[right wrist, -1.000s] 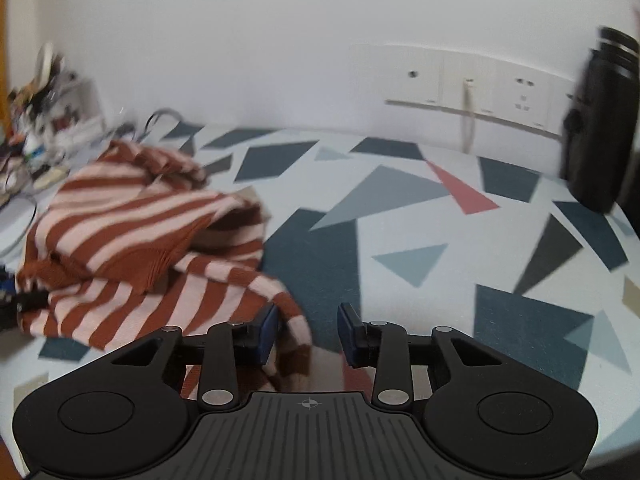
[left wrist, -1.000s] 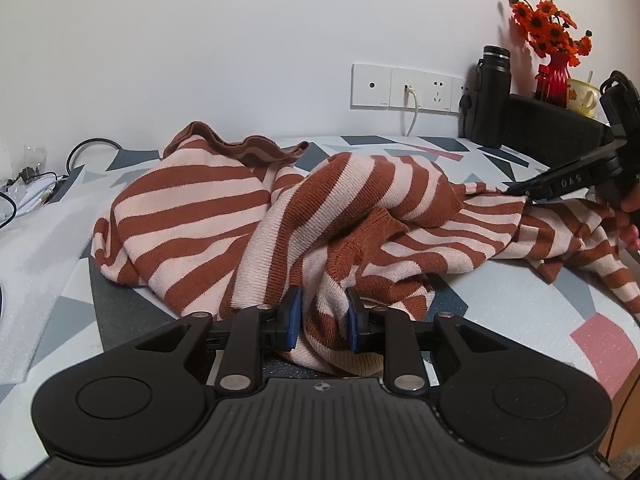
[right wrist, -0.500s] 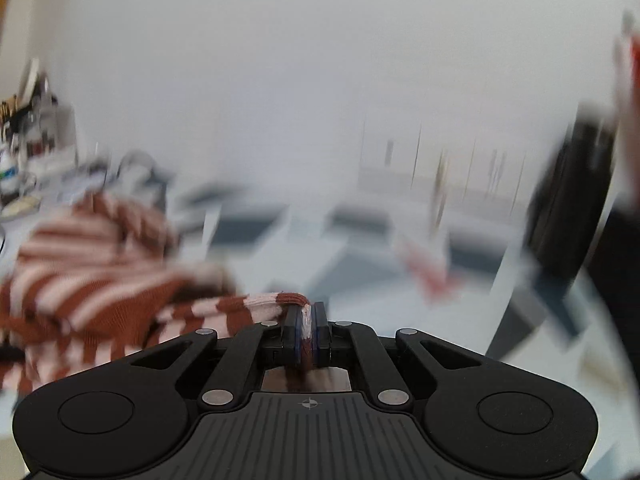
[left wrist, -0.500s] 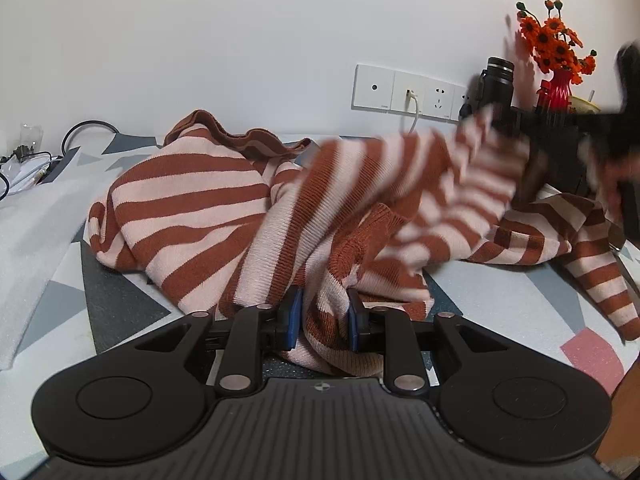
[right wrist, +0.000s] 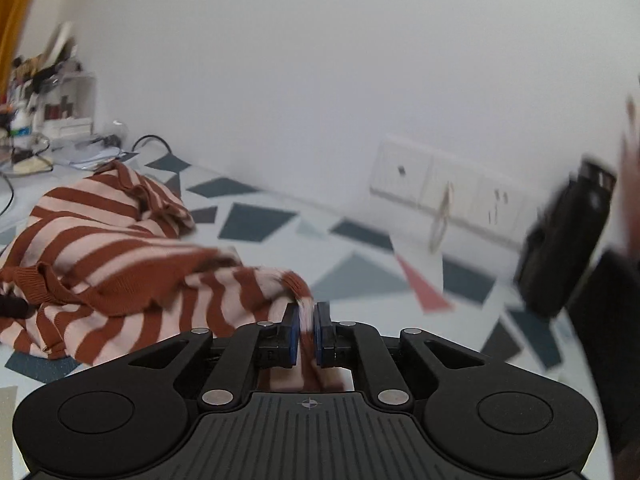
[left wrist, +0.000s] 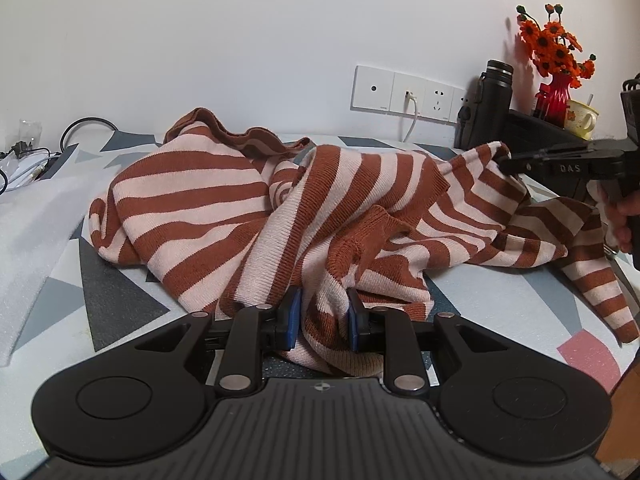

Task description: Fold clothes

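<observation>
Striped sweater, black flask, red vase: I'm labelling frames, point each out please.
striped sweater [left wrist: 192, 184], left wrist view, flat striped panel
black flask [left wrist: 494, 104], left wrist view, upper body
red vase [left wrist: 556, 98], left wrist view, ribbed body

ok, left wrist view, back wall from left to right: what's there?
black cable → wall sockets → black flask → red vase with orange flowers → yellow mug
</observation>
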### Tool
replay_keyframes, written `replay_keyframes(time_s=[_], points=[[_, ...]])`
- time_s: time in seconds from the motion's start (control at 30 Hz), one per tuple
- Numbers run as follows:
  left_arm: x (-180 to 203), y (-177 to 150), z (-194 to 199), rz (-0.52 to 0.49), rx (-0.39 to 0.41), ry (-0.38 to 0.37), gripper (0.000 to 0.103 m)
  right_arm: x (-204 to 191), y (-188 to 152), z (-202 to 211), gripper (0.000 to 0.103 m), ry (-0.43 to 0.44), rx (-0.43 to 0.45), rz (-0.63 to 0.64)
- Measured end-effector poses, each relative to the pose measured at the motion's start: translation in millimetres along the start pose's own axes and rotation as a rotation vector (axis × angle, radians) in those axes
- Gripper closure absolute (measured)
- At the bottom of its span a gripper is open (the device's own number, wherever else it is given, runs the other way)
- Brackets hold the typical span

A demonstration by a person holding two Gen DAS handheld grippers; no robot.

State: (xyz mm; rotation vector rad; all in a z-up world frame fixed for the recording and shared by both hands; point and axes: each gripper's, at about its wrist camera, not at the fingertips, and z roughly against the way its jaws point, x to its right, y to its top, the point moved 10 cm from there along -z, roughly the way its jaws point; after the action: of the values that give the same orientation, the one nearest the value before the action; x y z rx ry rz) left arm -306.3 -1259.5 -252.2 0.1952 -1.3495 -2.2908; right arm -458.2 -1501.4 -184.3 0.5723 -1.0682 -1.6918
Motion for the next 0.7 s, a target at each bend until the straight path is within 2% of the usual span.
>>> replay_keyframes(time_s=[0.07,0.1,0.17,0.27,0.37,0.53,0.7], points=[[0,0,0,0.003,0.001,0.001,0.079,-6,0,0,0.072,0.057,-0.001,-0.012],[0,0,0,0.004,0.002,0.002,0.079,-11,0,2,0.068,0.086,0.004,-0.004],[0,0,1,0.004,0.003,0.004,0.079,-27,1,6,0.050,0.146,0.004,0.063],[1,0,1,0.003,0.003,0.006,0.079,-50,0,4,0.047,0.179,-0.006,0.180],[1,-1,1,0.000,0.003,0.007,0.079,-63,1,-2,0.047,0.227,-0.026,0.203],[2,-1,1,-0.005,0.002,0.009,0.079,-95,-3,-3,0.046,0.380,-0.067,0.300],[2,-1,1,-0.006,0.002,0.010,0.079,-110,-16,-1,0.041,0.383,-0.093,0.398]])
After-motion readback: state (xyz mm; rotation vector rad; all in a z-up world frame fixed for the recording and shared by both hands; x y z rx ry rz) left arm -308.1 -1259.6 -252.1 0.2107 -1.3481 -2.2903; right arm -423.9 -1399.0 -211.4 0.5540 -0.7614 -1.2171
